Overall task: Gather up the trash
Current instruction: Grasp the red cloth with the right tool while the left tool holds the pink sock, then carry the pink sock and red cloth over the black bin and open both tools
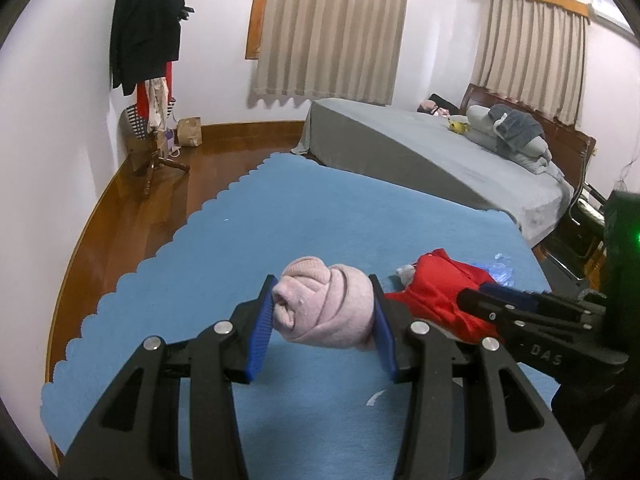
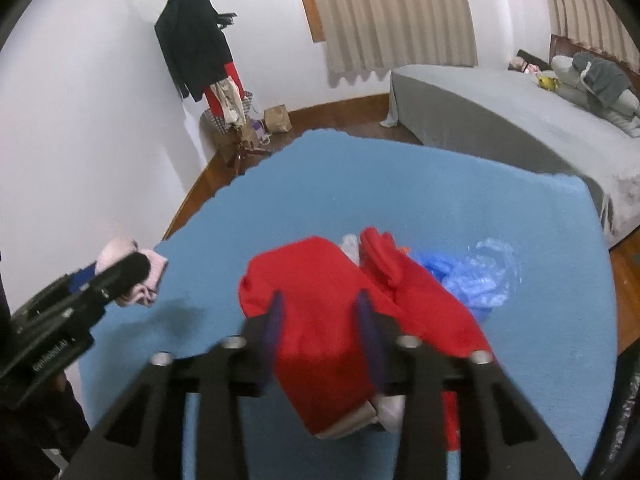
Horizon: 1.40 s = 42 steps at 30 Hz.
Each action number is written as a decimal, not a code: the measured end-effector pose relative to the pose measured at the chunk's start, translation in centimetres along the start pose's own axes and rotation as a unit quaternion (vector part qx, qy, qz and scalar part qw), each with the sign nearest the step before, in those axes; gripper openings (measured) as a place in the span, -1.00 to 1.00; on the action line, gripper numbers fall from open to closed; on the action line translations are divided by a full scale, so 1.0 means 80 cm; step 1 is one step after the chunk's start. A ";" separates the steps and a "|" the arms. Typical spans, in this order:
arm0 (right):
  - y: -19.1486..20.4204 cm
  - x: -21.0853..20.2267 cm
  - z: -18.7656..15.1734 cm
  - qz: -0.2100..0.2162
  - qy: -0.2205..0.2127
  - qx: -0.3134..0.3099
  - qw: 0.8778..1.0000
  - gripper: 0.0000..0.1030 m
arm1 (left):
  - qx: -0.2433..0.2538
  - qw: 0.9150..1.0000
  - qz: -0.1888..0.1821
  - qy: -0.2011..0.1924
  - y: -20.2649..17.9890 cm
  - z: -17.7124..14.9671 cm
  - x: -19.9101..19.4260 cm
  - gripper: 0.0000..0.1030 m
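My left gripper (image 1: 323,300) is shut on a rolled pink cloth bundle (image 1: 326,306) and holds it above the blue rug (image 1: 280,220). It also shows at the left of the right wrist view (image 2: 132,270). My right gripper (image 2: 320,316) is shut on a red garment (image 2: 320,292), its blue pads pressed into the cloth. In the left wrist view the right gripper (image 1: 472,300) sits against the red garment (image 1: 436,292). A crumpled blue plastic bag (image 2: 480,276) lies on the rug just right of the red garment.
A small white scrap (image 1: 376,398) lies on the rug near my left gripper. A grey bed (image 1: 460,160) stands behind the rug. A coat stand (image 1: 148,52) with clothes and a paper bag (image 1: 190,132) are in the far corner. Wooden floor (image 1: 132,208) surrounds the rug.
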State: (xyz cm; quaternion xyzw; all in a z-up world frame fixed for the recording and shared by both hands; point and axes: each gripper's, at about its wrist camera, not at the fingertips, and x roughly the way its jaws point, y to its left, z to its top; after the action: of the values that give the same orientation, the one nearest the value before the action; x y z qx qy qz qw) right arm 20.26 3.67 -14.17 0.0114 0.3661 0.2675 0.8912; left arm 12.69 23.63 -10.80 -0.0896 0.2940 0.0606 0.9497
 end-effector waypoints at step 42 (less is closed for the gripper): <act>-0.077 -0.168 -0.011 -0.010 -0.071 0.046 0.996 -0.70 | 0.041 0.995 -0.083 -0.023 -0.112 0.011 -0.043 -0.17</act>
State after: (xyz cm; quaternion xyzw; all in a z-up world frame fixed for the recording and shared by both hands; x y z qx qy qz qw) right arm 14.66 -8.28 -7.44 0.0679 0.3142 0.2395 0.9161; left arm 11.85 14.84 -6.91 -0.0733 0.2658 -0.0286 0.9608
